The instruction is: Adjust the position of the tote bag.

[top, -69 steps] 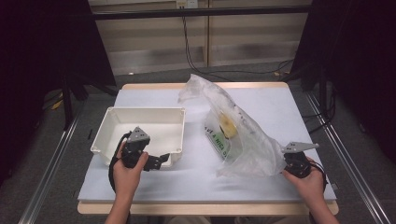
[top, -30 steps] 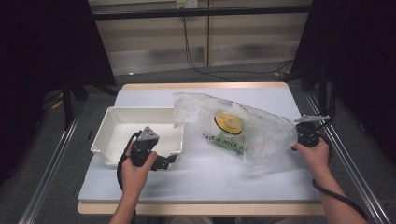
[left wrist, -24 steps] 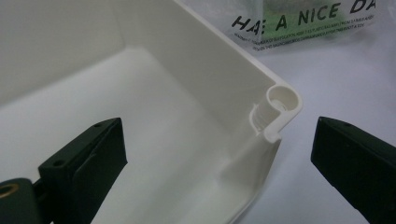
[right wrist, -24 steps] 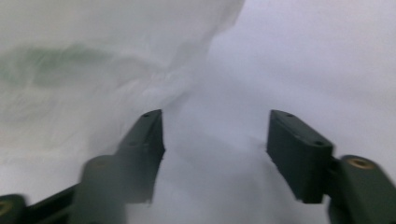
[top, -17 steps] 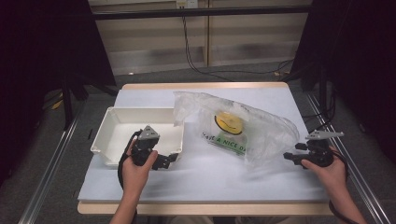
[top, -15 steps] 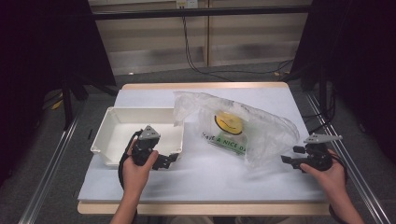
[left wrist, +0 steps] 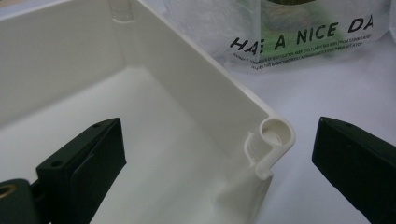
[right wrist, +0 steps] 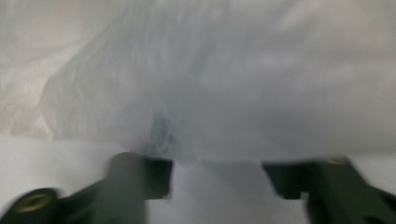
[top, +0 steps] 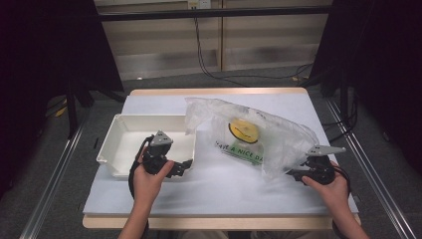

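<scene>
- My right gripper (top: pixel 294 173) has just been closing its jaws; they stand about half open, a gap between them, right at the near corner of the clear plastic bag (top: pixel 278 144). In the blurred right gripper view the film (right wrist: pixel 201 93) bunches just ahead of the jaws, and I cannot tell whether any of it is pinched.
- My left gripper (top: pixel 183 166) is wide open and holds nothing. Its jaws straddle the near right corner (left wrist: pixel 271 140) of the white tub (top: pixel 119 149), one jaw inside, one outside on the table cover.
- The bag lies on the white table cover (top: pixel 219 189), just right of the tub, its open mouth touching the tub's far right corner. Inside it I see a round yellow thing (top: pixel 244 130) and a printed label reading "HAVE A NICE DAY".
- The tub looks empty.
- Risks, as I judge them: thin film may slip from my right jaws if they catch only a fold; pulling could slide the yellow thing out; my left jaws could tip the light tub if they close on its rim.
</scene>
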